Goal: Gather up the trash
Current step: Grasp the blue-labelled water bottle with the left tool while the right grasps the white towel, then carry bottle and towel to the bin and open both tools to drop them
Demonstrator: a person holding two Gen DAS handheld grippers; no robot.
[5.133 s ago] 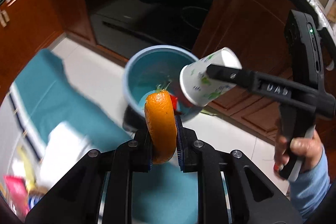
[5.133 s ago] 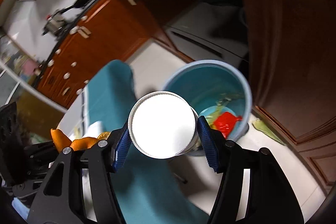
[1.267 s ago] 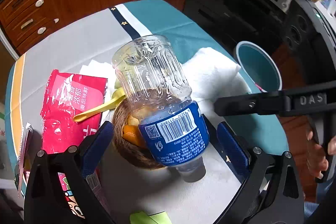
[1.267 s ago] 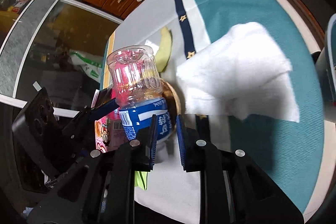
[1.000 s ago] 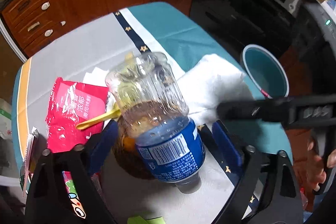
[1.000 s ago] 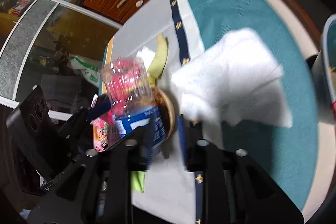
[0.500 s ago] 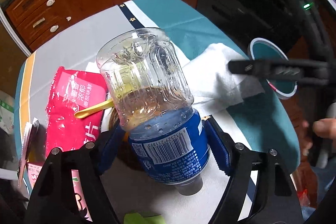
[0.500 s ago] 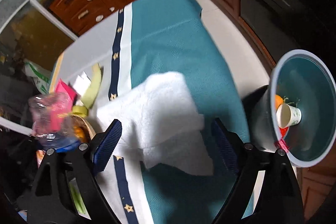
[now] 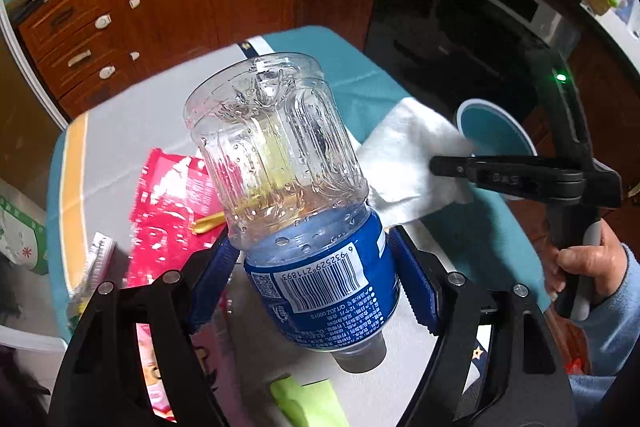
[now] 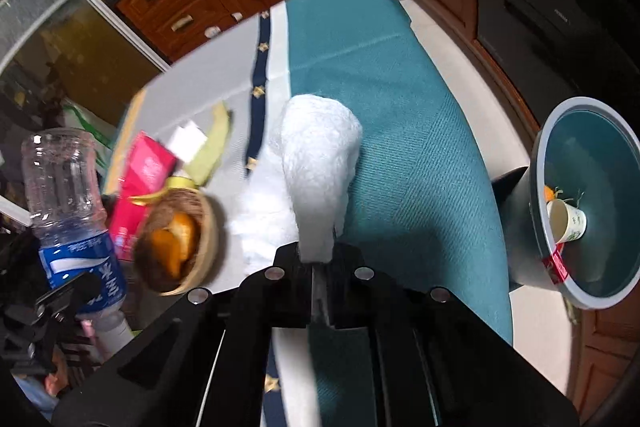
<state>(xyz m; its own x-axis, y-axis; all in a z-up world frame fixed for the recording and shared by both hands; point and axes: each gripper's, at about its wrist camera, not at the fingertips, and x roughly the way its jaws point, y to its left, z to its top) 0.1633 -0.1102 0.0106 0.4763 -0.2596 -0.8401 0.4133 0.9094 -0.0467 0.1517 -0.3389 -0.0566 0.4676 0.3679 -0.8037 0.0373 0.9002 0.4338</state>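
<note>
We hold the upside-down water bottle [image 9: 304, 211] in our left gripper [image 9: 316, 281] and pinch the white tissue [image 10: 316, 163] in our right gripper [image 10: 318, 267] (jaws just snapped together), but either could slip before the bin [image 10: 588, 211].

Right gripper [image 10: 318, 263] clamped on white tissue [image 10: 320, 163].
Bin [image 10: 586, 205] at right holds 1 paper cup [image 10: 566, 221].
</note>
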